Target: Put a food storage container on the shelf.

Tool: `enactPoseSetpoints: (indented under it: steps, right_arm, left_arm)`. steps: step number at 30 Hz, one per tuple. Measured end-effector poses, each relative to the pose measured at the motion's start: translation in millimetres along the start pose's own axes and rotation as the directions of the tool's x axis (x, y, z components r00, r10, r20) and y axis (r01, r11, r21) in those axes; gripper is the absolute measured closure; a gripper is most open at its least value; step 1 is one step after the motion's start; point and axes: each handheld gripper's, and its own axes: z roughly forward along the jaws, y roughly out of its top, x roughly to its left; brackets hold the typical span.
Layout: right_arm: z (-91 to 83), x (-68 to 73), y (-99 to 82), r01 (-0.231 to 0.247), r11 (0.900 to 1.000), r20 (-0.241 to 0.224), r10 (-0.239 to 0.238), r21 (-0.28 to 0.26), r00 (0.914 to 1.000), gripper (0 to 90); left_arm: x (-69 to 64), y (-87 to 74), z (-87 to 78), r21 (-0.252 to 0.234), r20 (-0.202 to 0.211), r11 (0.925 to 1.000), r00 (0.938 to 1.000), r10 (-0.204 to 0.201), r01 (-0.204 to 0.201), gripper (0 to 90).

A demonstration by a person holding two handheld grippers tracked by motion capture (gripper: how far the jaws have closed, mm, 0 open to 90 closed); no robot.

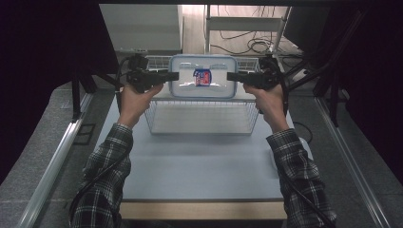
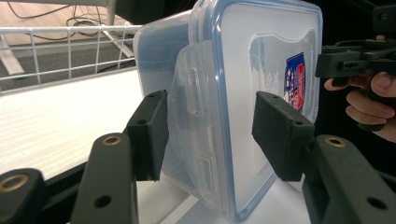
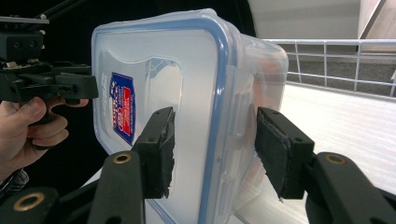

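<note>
Note that you hold the lidded container [image 1: 203,76], at upper centre of the high view over the wire basket [image 1: 202,124], by its two ends alone: the left gripper [image 2: 210,133] and right gripper [image 3: 212,149] each straddle a latch side, but whether the pads actually press the plastic cannot be told. Should either grip be loose, that smooth end could slip and the box drop or tilt onto the basket rim. Open table [image 1: 199,166] lies toward the bottom of the frame.

The high view looks forward and down over the table [image 1: 199,166]. Each gripper view looks along its jaws, close up, from opposite sides. All share the lidded container [image 1: 203,76].
</note>
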Motion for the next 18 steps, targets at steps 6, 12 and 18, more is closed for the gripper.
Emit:
enactPoseSetpoints:
  steps: [6, 12, 18]
  right_arm:
    - [2.1, 1.0, -0.2, 0.005, 1.0, 0.015, -0.005, 0.002, 0.9999, 46.3]
    - [5.0, 1.8, 0.0, 0.01, 0.9999, 0.044, -0.01, 0.008, 0.999, 43.1]
    - [7.8, -4.8, 0.7, -0.031, 0.9994, 0.05, 0.03, 0.017, 0.9983, 40.0]
  left_arm:
    - [-1.2, -0.6, 1.4, 0.003, -0.024, 1.0, 0.9997, 0.003, -0.003, 45.4]
    - [-2.5, -3.0, 7.1, 0.054, -0.063, 0.9982, 0.9976, 0.029, -0.026, 48.0]
    - [1.6, -6.4, 13.3, 0.072, -0.061, 0.9973, 0.998, 0.016, -0.012, 45.7]
